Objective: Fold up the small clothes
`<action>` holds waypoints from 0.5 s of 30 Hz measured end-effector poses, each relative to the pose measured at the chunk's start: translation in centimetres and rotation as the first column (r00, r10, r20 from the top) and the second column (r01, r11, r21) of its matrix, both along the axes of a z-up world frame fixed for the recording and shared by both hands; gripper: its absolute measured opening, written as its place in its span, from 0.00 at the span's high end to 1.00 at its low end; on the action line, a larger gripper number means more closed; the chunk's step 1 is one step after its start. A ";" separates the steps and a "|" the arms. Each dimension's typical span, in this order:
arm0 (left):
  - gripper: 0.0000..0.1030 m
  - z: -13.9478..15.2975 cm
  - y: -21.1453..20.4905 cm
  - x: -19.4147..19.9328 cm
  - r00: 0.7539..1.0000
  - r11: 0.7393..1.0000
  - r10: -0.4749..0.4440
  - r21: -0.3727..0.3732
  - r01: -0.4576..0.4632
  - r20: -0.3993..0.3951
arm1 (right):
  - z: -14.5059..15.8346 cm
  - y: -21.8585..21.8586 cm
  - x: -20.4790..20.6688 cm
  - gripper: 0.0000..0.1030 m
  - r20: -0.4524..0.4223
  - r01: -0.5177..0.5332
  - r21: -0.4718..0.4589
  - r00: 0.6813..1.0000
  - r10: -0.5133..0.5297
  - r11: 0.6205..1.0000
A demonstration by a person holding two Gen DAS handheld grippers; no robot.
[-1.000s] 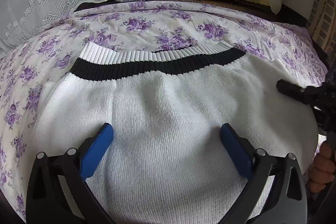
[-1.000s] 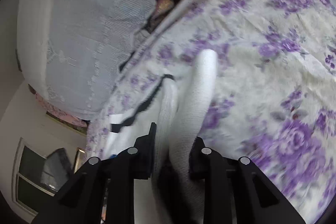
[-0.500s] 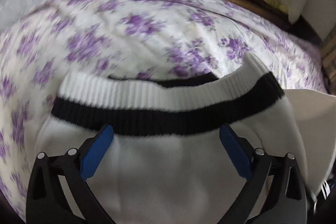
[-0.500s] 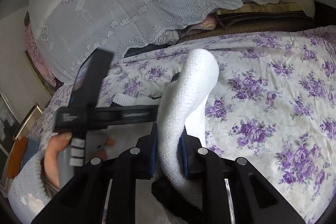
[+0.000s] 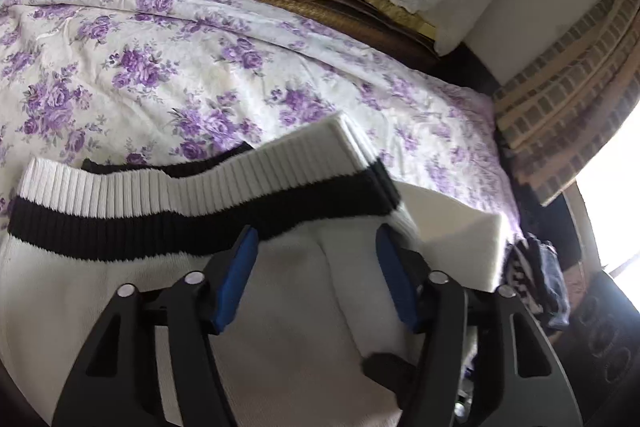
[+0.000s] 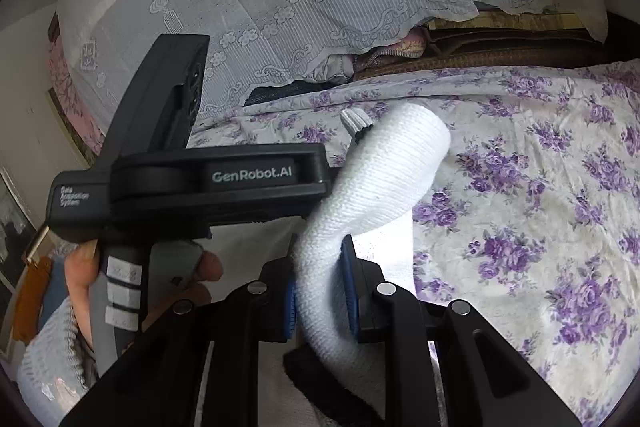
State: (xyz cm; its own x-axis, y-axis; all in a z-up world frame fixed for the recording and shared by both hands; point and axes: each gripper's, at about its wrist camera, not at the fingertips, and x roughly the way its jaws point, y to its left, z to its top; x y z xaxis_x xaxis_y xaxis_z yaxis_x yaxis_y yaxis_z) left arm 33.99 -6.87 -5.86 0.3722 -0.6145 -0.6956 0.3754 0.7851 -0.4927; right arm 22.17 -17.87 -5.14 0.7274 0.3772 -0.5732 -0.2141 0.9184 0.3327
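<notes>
One white knit sweater [image 5: 132, 303] with a ribbed hem, white above one black band, lies on the floral bedspread [image 5: 160, 67] near its right edge. The left gripper [image 5: 316, 267] hovers over it, blue-padded jaws apart. The right gripper [image 6: 320, 301] pinches a rolled fold of knit.

A bed in a purple-flowered sheet [image 5: 168, 67] carries the white sweater [image 5: 100, 291].

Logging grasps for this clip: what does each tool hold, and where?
Right tool pinches a raised fold of the white sweater. Left tool is open over it, holding nothing.
</notes>
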 end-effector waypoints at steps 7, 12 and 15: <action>0.53 1.8 2.0 -0.6 0.999 0.999 0.028 -0.041 -0.027 0.028 | 1.8 2.6 0.4 0.80 0.021 -0.027 0.007 0.999 0.027 1.000; 0.53 3.5 6.0 -0.7 0.994 0.994 0.091 -0.073 -0.086 0.055 | 3.6 6.2 1.5 0.79 0.035 -0.088 0.008 0.996 0.088 0.996; 0.53 4.0 9.0 -0.8 0.988 0.987 0.143 -0.081 -0.138 0.065 | 4.3 8.9 2.2 0.78 0.032 -0.119 0.000 0.992 0.119 0.993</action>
